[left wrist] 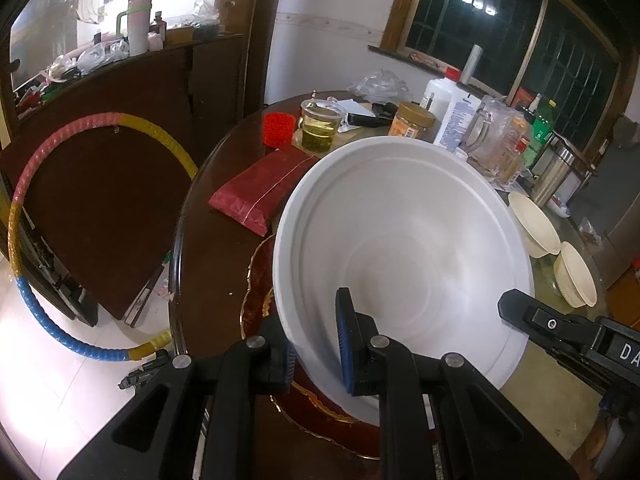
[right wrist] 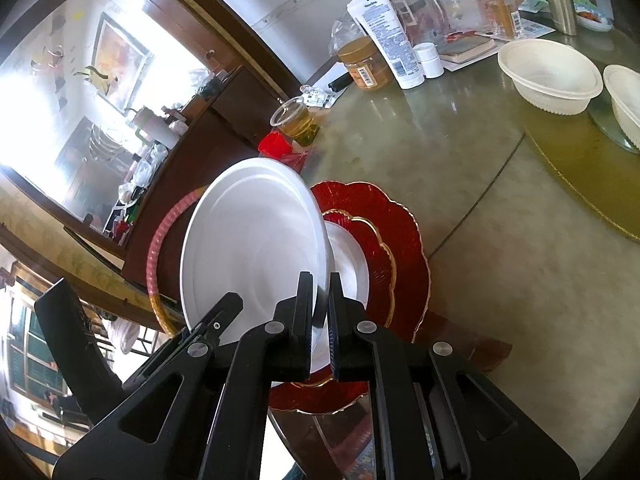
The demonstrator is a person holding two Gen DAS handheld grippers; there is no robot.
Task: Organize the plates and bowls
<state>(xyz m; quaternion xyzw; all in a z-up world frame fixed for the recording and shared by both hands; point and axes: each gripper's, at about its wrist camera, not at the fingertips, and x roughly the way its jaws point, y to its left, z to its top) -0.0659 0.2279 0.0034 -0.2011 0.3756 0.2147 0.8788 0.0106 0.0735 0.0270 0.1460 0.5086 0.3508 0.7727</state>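
Both tongs (left wrist: 318,344) (right wrist: 321,320) clamped on white plate (left wrist: 404,248)

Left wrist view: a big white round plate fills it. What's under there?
Observer: A stack. Large red scalloped gold-rimmed plate, smaller red gold-rimmed plate on it, small white plate on top.
Operator: Right claw actually gripping?
Observer: Yes. Right claw is shut on the big white plate, one finger on each face of the rim.
Operator: Anything right of the stack?
Observer: Bare greenish glass tabletop, up to the two cream ribbed bowls.
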